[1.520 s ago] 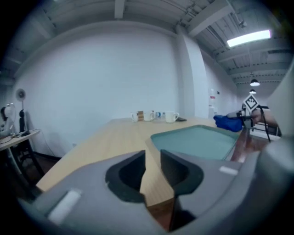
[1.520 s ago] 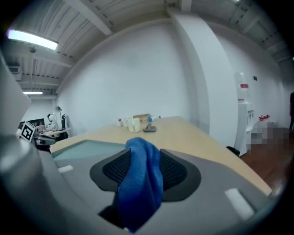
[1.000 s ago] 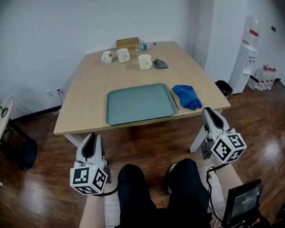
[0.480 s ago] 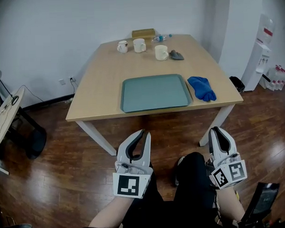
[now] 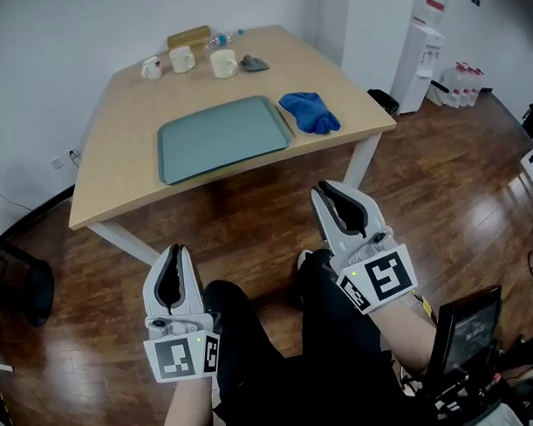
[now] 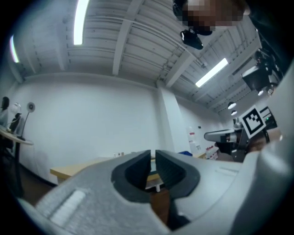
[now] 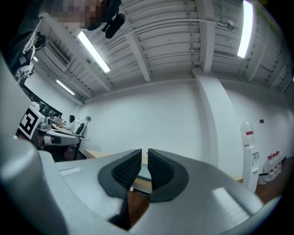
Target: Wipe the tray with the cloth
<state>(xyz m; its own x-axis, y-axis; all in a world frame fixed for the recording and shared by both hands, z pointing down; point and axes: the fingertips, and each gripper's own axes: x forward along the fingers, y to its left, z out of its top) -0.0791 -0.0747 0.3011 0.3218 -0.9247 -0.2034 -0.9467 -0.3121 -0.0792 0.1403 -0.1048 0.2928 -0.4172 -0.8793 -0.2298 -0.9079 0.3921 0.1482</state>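
Head view: tray (image 5: 222, 136) on tabletop (image 5: 117, 169), cloth (image 5: 309, 112) just beside its right edge, probably handiest for right gripper (image 5: 332, 195). Left gripper (image 5: 174, 256) likewise over lap; both jaws closed, empty.

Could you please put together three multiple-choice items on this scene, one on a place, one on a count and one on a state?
1. Where does the blue cloth lie relative to the tray?
A. On it
B. Beside it, on the table
C. Under it

2. How many mugs stand at the table's far end?
A. Three
B. One
C. Five

3. How are the left gripper and the right gripper?
A. Both wide open
B. Left shut on the cloth
C. Both shut, nothing between the fingers

Answers:
1 B: the cloth rests on bare wood off the tray's right end in the head view.
2 A: three pale mugs stand in a row.
3 C: each gripper view shows the fingers together and empty.
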